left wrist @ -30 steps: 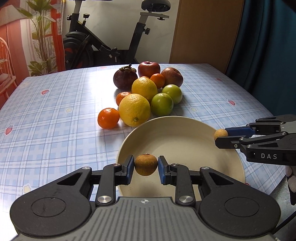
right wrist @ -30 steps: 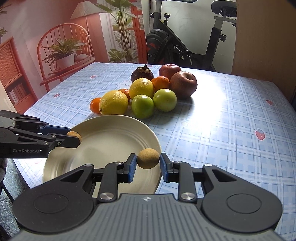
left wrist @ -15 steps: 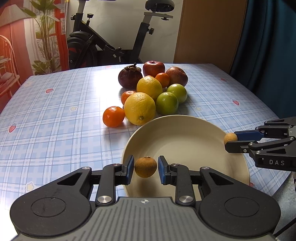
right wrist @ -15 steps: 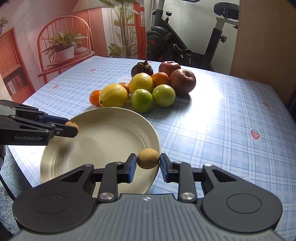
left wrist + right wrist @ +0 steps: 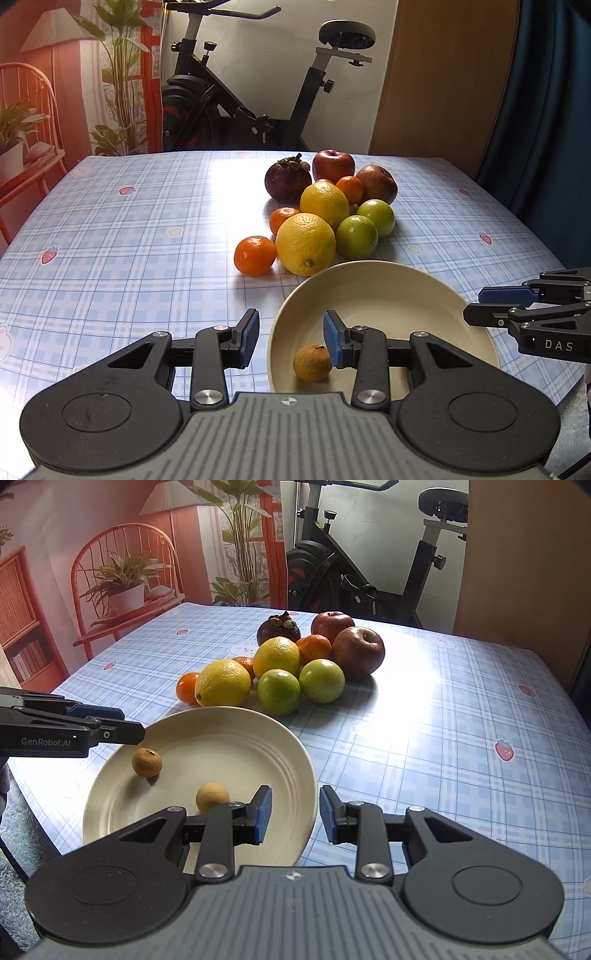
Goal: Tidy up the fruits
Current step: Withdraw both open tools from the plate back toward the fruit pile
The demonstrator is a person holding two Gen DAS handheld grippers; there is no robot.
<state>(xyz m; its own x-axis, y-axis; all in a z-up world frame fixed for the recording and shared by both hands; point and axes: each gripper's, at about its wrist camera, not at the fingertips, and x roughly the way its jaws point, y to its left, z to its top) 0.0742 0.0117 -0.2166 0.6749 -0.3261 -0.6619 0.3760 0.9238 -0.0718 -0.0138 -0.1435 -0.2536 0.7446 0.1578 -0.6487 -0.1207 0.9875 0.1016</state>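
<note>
Two small brown longans lie on the cream plate (image 5: 258, 746): one (image 5: 147, 762) near its left side, the other (image 5: 212, 796) close to my right gripper (image 5: 295, 805). That gripper is open over the plate's right rim with nothing between its pads. My left gripper (image 5: 291, 326) hovers over the plate's (image 5: 369, 264) left rim, its jaws opening. A longan (image 5: 312, 363) rests on the plate just below its right pad, apart from both pads. Each gripper shows from the side in the other's view: right gripper (image 5: 480, 306), left gripper (image 5: 131, 725).
A pile of fruit sits beyond the plate: two lemons (image 5: 306, 243), two green apples (image 5: 356, 236), two red apples (image 5: 333, 167), a mangosteen (image 5: 288, 180) and tangerines (image 5: 255, 255). The checked tablecloth's edge runs just behind the plate. An exercise bike stands past the table.
Both grippers opened and let go of their longans, which now lie on the plate. The left wrist view tilted up a little.
</note>
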